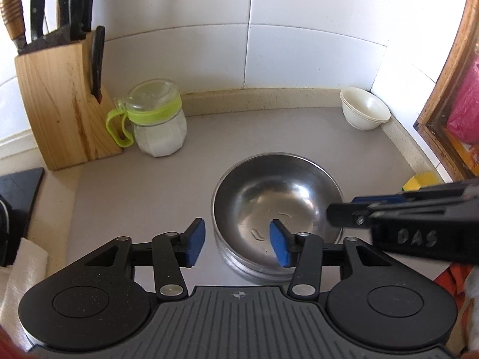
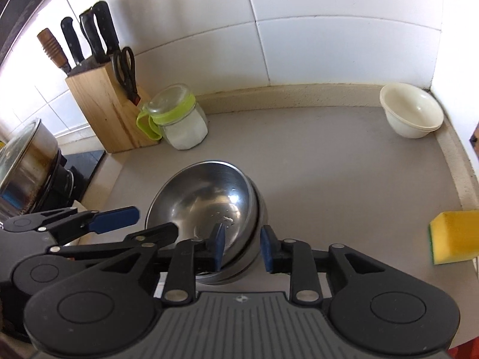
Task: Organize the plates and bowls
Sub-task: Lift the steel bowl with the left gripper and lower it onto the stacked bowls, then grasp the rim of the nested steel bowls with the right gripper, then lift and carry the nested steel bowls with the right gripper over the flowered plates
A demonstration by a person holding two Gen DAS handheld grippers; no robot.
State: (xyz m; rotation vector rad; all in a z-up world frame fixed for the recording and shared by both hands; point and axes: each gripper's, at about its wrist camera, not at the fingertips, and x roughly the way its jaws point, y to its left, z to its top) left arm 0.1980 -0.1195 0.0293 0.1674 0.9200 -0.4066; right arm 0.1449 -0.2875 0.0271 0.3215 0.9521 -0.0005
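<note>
Left gripper [image 1: 238, 243] spread, blue pads straddling the near rim of the nested stainless-steel bowls [image 1: 277, 197] mid-counter, not pinching; right gripper [image 2: 242, 246] likewise parted astride the rim. Judgement: release complete, so lift both straight off without nudging the stack. Hand-scrawled "DAS" on the right gripper's black body; nothing else legible.

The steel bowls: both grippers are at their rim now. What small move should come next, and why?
Probably draw both grippers back from the steel bowls. They sit nested on the counter, and the left gripper and right gripper straddle the rim with open jaws, pads not pressing. Nothing seems held, so the stack looks placed.
</note>
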